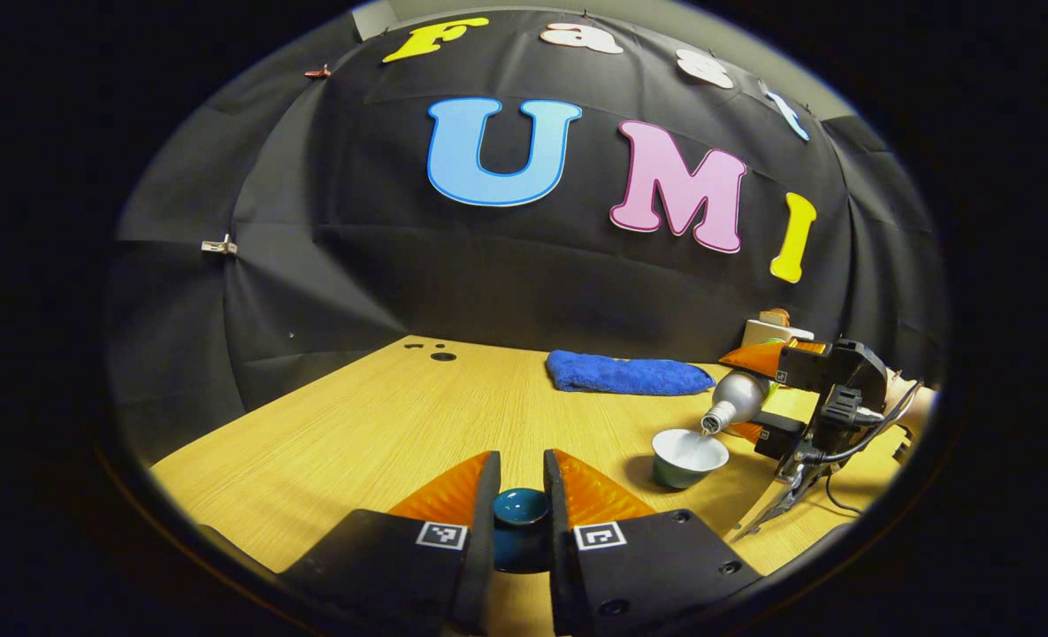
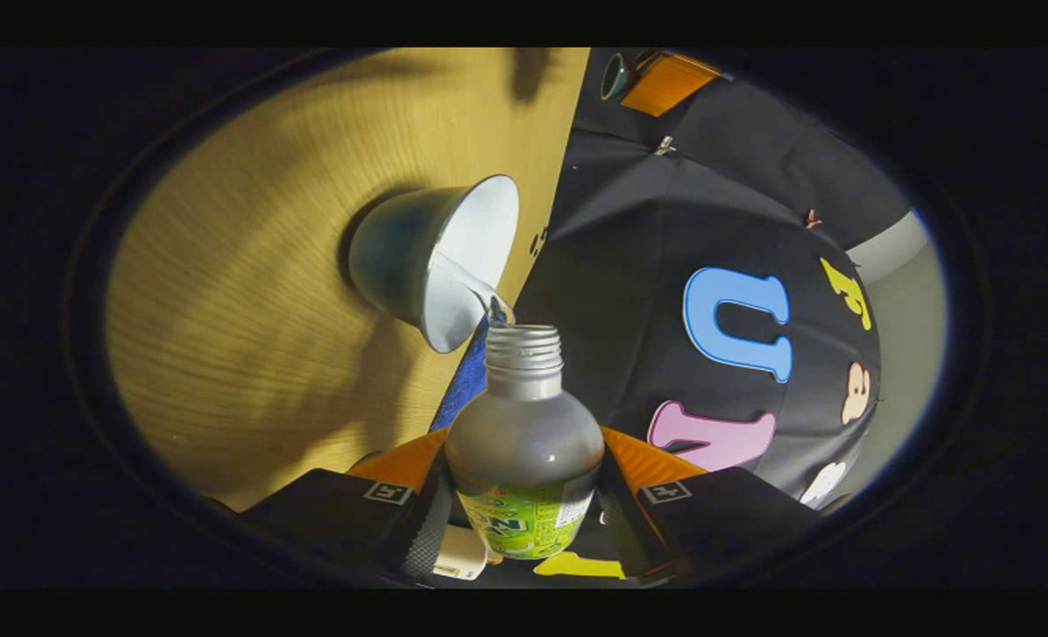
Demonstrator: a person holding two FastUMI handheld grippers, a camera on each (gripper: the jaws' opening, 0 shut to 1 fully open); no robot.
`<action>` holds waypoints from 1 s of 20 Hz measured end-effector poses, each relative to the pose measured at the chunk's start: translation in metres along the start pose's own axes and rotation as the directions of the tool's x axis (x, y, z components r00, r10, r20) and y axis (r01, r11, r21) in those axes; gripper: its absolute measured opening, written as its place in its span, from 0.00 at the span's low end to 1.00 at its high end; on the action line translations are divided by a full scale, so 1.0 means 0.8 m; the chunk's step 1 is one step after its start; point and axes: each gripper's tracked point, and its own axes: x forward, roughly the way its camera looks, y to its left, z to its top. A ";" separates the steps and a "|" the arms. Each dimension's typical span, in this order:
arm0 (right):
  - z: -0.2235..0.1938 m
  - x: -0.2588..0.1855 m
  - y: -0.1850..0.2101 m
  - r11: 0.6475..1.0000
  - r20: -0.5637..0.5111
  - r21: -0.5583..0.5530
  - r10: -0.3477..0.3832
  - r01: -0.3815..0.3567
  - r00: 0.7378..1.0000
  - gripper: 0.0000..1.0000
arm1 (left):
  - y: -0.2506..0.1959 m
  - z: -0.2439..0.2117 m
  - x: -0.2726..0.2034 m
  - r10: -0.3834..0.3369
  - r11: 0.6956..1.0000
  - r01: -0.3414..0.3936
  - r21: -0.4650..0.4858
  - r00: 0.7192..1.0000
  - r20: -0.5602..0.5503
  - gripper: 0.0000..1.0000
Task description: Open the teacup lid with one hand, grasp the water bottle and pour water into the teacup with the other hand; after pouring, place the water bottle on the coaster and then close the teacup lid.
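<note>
Water bottle (image 2: 524, 442), green label unreadable, tipped over teacup (image 2: 439, 261).

Left view low over table (image 1: 355, 425), right view rolled, both facing teacup (image 1: 688, 457).

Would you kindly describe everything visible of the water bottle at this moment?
The water bottle looks like frosted grey plastic with a threaded, uncapped neck and a green label low on its body. The right gripper clamps it from both sides. It is tipped, mouth down, over the teacup on the wooden table, and a thin stream of water runs from its mouth into the cup.
</note>
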 end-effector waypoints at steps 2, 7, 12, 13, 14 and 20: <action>-0.002 0.000 -0.001 1.000 0.002 -0.008 -0.002 0.002 1.000 0.81 | -0.001 0.004 0.000 -0.001 1.000 0.001 0.007 1.000 0.006 0.30; 0.002 0.001 -0.005 0.999 0.017 -0.045 -0.003 0.004 1.000 0.78 | -0.005 0.004 0.003 -0.009 1.000 0.009 0.007 1.000 0.006 0.32; 0.006 0.004 -0.013 0.995 0.041 -0.102 -0.010 0.014 0.999 0.78 | 0.000 0.002 0.002 -0.004 1.000 0.004 0.005 1.000 0.002 0.30; 0.007 0.003 -0.015 0.993 0.043 -0.115 -0.012 0.017 0.999 0.78 | -0.002 0.001 0.002 -0.004 1.000 0.004 0.005 1.000 0.003 0.30; 0.006 0.005 -0.014 0.993 0.045 -0.116 -0.012 0.017 0.999 0.78 | -0.002 0.003 0.002 -0.006 1.000 0.006 0.006 1.000 0.004 0.29; 0.010 0.004 -0.020 0.988 0.063 -0.150 -0.021 0.030 0.998 0.78 | -0.004 0.005 0.001 -0.013 1.000 0.012 0.011 1.000 0.009 0.30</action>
